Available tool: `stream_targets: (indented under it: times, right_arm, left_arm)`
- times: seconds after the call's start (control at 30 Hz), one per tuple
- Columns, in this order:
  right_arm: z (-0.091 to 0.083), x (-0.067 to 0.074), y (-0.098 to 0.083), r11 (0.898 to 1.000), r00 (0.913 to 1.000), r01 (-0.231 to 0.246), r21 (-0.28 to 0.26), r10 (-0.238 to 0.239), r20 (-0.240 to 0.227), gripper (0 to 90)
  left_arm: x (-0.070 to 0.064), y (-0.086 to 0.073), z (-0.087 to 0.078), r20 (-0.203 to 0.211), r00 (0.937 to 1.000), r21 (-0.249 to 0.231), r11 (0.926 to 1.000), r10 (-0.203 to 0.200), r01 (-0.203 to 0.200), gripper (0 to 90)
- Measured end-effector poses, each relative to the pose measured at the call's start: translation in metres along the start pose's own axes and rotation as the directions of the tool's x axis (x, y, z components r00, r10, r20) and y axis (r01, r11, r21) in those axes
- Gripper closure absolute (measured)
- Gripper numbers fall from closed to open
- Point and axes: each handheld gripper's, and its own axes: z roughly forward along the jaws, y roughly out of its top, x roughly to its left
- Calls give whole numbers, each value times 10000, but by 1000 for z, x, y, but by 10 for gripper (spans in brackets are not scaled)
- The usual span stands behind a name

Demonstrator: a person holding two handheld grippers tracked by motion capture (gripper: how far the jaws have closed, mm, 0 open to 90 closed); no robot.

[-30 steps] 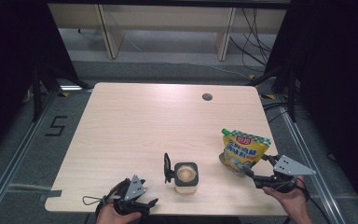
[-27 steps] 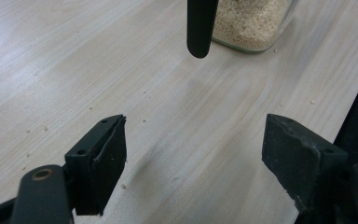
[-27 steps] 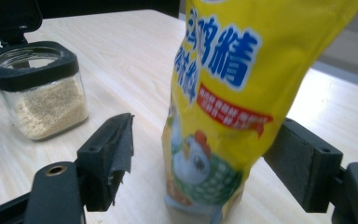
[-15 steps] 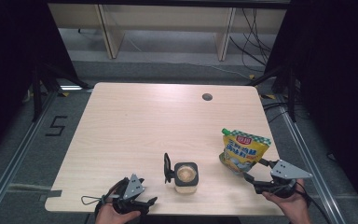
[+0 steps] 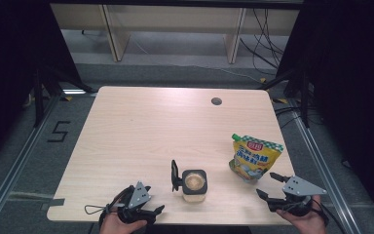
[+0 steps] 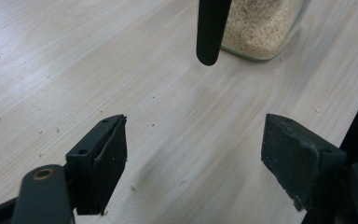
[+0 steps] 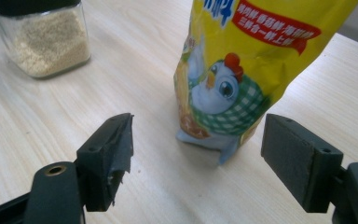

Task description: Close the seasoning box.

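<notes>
A square glass jar (image 5: 194,185) of pale grains stands near the table's front edge, its black hinged lid (image 5: 175,176) flipped up on its left side. To its right a yellow pouch (image 5: 254,157) with a cartoon chicken stands upright. My left gripper (image 5: 154,199) rests at the front edge, left of the jar, open and holding nothing. In the left gripper view its gripper (image 6: 196,156) points at the lid (image 6: 209,28) and the jar (image 6: 261,28). My right gripper (image 5: 268,185) is open just short of the pouch. The right gripper view has the pouch (image 7: 242,70) ahead of the gripper (image 7: 198,154), untouched.
The light wooden table (image 5: 146,131) has a round cable hole (image 5: 216,101) at its back right. Dark floor, rails and cables surround the table. The jar (image 7: 46,37) stands to the far left in the right gripper view.
The right gripper has drawn back a little toward the near edge, away from the pouch. The left gripper, jar and pouch have stayed put.
</notes>
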Motion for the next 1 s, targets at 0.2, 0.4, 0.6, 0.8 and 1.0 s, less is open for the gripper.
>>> stream_targets:
  times: [0.2,0.4,0.6,0.8,1.0]
  right_arm:
    - [3,4,1,9984,9987,508,242,-507,-55,262]
    - [3,4,1,9974,9977,672,263,-671,-32,275]
    - [2,5,3,9972,9975,701,243,-703,57,275]
    - [3,5,3,9962,9966,828,287,-828,3,276]
    - [2,4,2,9958,9962,867,290,-870,88,278]
  left_arm:
    - [-2,3,-5,333,9994,-521,9986,76,-59,441]
    - [-5,12,-13,-43,9977,-767,9948,671,-672,774]
    - [-2,27,-19,-231,9985,-1522,9869,503,-533,890]
    - [0,46,-22,-163,9990,-1964,9795,428,-451,891]
    - [1,65,-20,-197,9971,-2073,9753,732,-757,893]
